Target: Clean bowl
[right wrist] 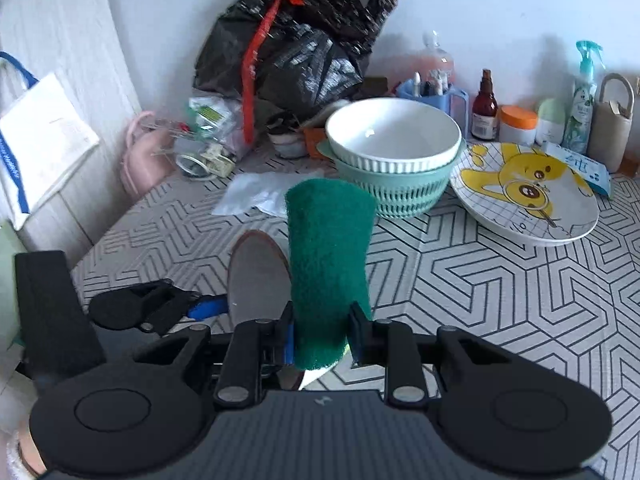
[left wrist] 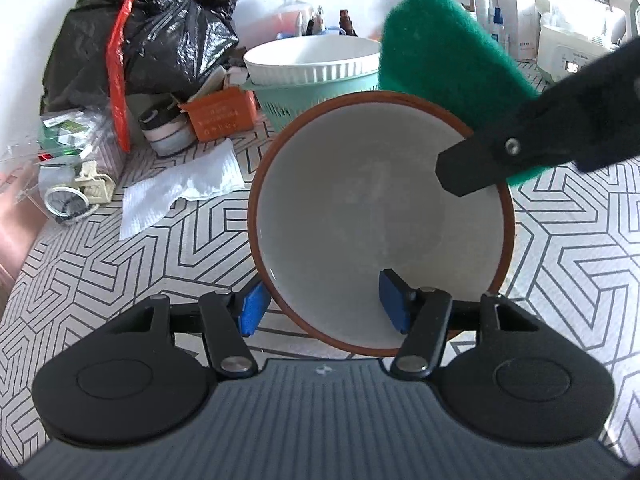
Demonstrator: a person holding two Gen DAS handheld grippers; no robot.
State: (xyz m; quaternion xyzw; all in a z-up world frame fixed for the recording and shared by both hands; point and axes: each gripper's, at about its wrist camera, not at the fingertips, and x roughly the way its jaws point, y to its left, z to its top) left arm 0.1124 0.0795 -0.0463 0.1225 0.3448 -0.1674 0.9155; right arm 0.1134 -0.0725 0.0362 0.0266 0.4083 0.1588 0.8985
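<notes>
A bowl (left wrist: 360, 216) with a brown rim and white inside is tilted toward the left wrist camera. My left gripper (left wrist: 322, 302) is shut on its near rim, one blue pad outside the wall and one inside. The bowl also shows edge-on in the right wrist view (right wrist: 256, 280). My right gripper (right wrist: 322, 332) is shut on a green scouring pad (right wrist: 328, 256), which stands up between the fingers. In the left wrist view the pad (left wrist: 436, 52) sits at the bowl's upper right rim, with a right gripper finger (left wrist: 500, 160) over the rim.
A white ribbed bowl (right wrist: 392, 136) sits in a mint colander (right wrist: 400, 188) behind. A cartoon plate (right wrist: 528, 192) lies at right, bottles (right wrist: 484, 108) along the wall. A black rubbish bag (right wrist: 296, 44), a paper towel (left wrist: 180, 188) and clutter sit at left on the patterned tabletop (right wrist: 500, 300).
</notes>
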